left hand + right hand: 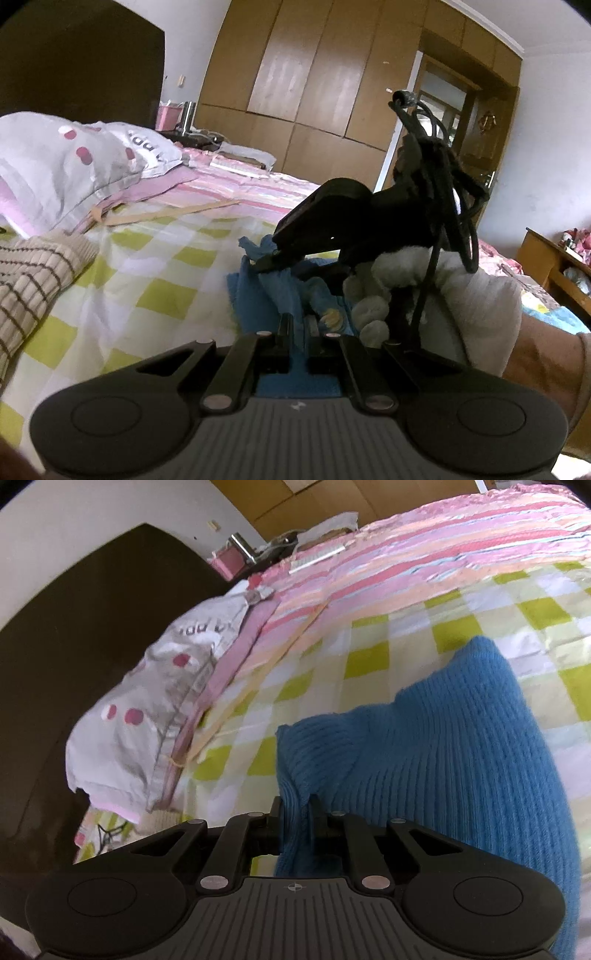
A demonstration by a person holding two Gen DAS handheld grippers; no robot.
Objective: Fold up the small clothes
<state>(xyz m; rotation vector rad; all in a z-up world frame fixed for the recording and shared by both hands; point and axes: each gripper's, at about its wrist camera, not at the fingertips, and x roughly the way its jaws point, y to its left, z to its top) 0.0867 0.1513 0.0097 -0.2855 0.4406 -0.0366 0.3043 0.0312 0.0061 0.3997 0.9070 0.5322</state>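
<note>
Left wrist view: left claw (298,334) clamped on an edge of the blue knit garment (251,291), lifted just above the checked bedspread (147,280). Ahead, right claw (271,258) seen from outside, gripped by a white-gloved hand (373,295), pinching another bunched edge of the same blue cloth. A yellow print visible on the blue fabric near the left claw. Striped beige garment (29,273) lying at the left, well apart, not yet touched. Pillow (74,162) farther back.

Right wrist view: right claw (295,812) shut tight on a ribbed edge of the blue knit garment (461,757), the rest draping down onto the checked bedspread (369,657).

Judged progress: early to middle. Both edges gripped and raised together, apparently mid-fold; no finished flat fold visible. Left to do: lay the fold down, smooth it, then likely the striped piece.
</note>
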